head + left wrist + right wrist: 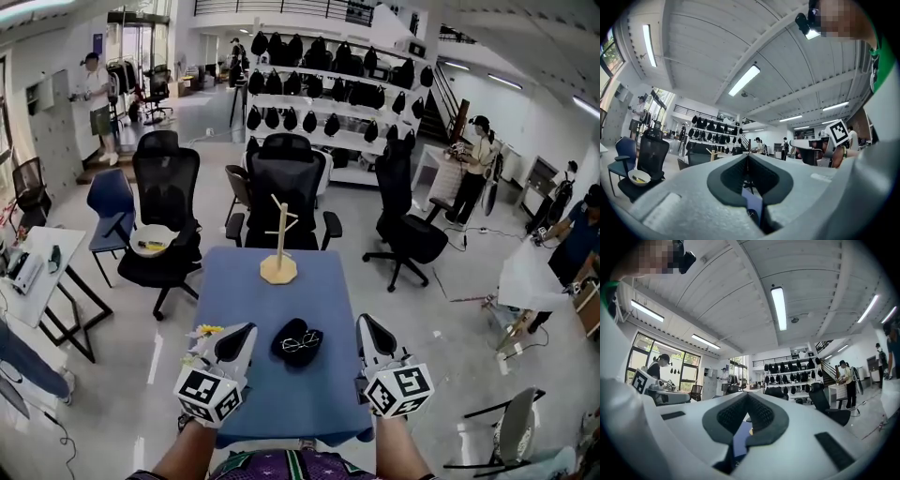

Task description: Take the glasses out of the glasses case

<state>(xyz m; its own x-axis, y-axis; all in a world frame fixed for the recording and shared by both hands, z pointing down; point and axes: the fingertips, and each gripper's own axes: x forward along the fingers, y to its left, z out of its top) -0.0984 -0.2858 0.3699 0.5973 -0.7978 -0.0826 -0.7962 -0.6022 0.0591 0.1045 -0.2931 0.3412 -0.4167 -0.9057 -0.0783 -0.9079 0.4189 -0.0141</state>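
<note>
I see the black glasses case (297, 343) lying flat on the blue bench (272, 403), toward its near edge. Thin-rimmed glasses (300, 344) rest on the case's dark surface, lenses facing up.

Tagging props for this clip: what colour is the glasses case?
The glasses case is black; clearest in the head view.

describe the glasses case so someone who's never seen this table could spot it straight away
Find the blue table directly in front of the person, with a pale wooden branched stand at its far end. Nearer than that stand, about mid-table, lies the glasses case. It is the only black thing on the tabletop, a low rounded shape with thin-framed glasses showing on top.
</note>
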